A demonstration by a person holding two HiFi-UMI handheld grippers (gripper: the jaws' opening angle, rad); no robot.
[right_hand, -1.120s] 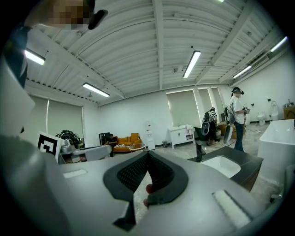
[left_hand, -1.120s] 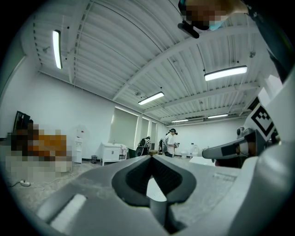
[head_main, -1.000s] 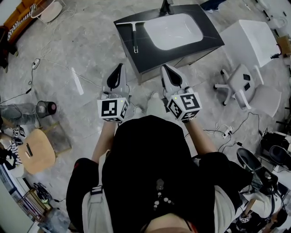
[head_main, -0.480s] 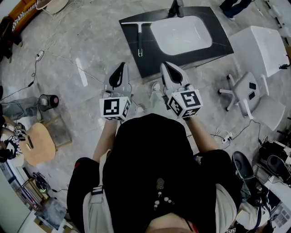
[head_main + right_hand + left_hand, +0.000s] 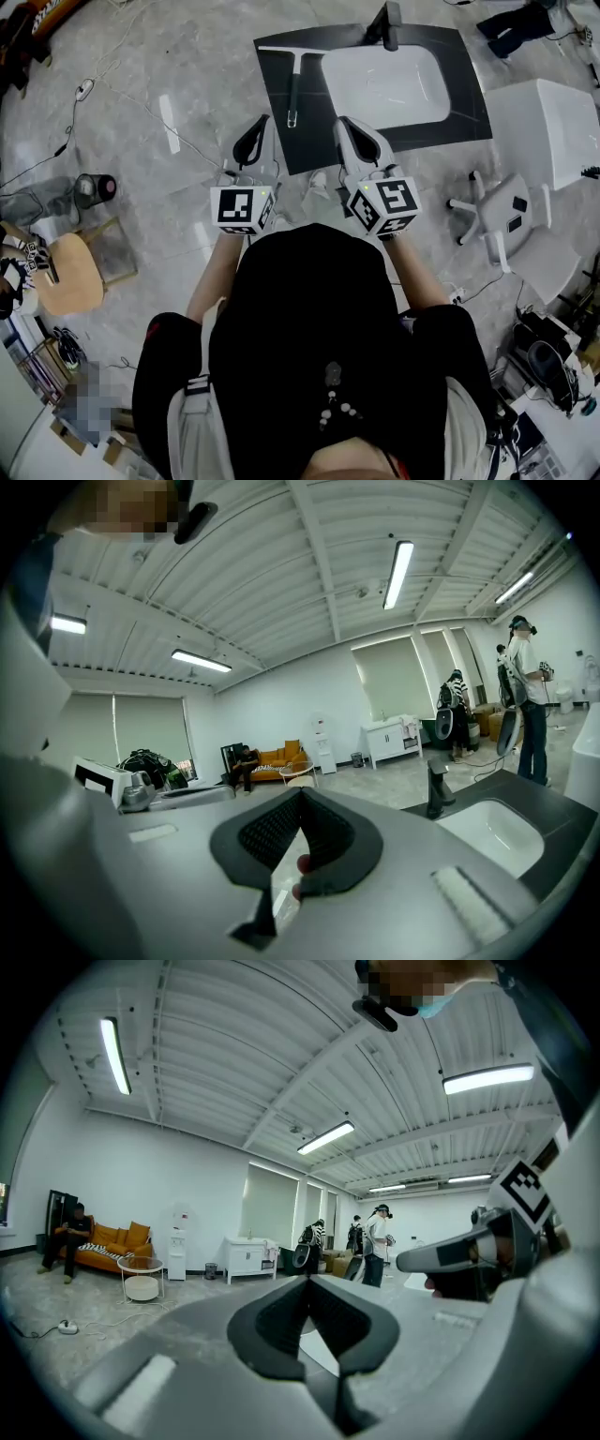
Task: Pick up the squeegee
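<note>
The squeegee [image 5: 293, 86] lies flat on the dark counter [image 5: 314, 145], just left of the sink [image 5: 384, 84], its blade on the far side and its handle pointing back toward the person. Nothing touches it. I'd say this is the approach: the pickup has not begun.

The left tool [image 5: 263, 122] hangs short of the counter, nearer than the sink and to its left, its jaws pressed together on nothing. The right tool [image 5: 343, 124] hangs in front of the sink, likewise closed and empty.

The left tool looks better placed. It needs to spread its jaws, reach to the handle and come down across it.

I count one squeegee, one sink, one tap [image 5: 389, 23] and two tools.
</note>
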